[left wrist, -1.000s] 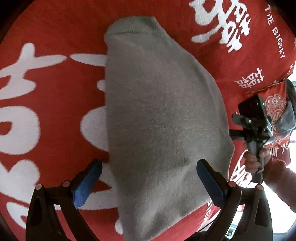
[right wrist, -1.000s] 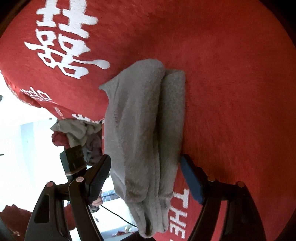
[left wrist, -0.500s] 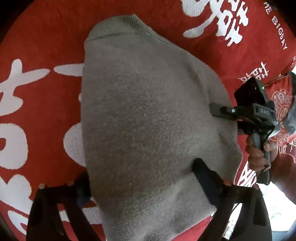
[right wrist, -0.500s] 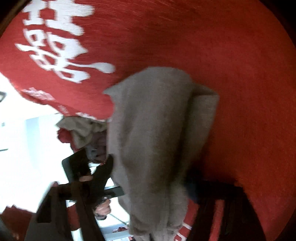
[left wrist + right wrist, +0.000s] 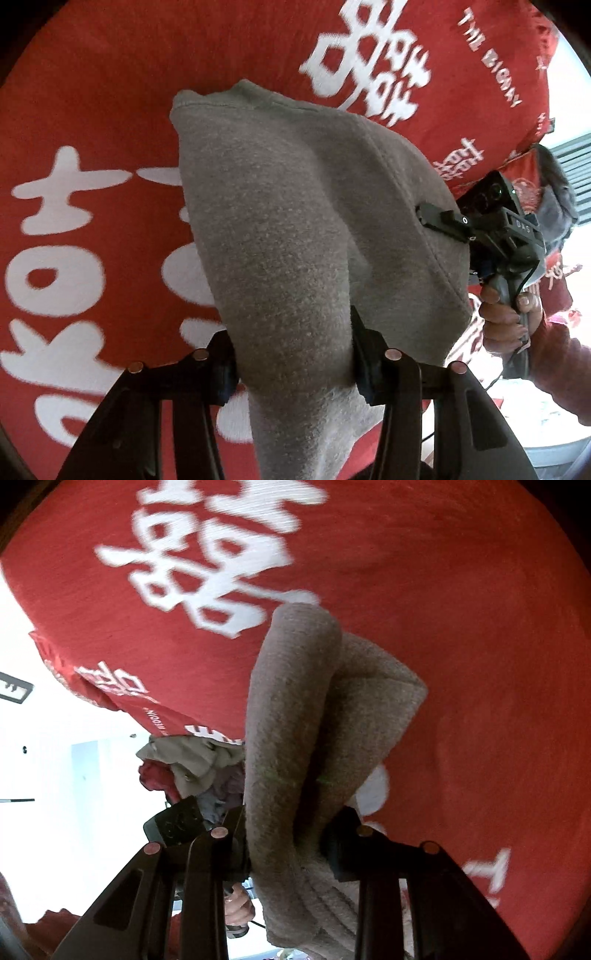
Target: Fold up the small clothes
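Left wrist: tool (image 5: 293, 363) newly clamping garment (image 5: 295, 221)

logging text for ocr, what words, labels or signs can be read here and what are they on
"THE BIGDAY": red cloth, far right strip, partly blurred.
"DAS": right gripper body.
"囍": white double-happiness sign on the cloth; others are cropped or blurred.
"WEDDIN": small print on the cloth's hanging edge, cut off.
"T": large letter, rest cropped.
Grey garment, held by both grippers including the left gripper: none.
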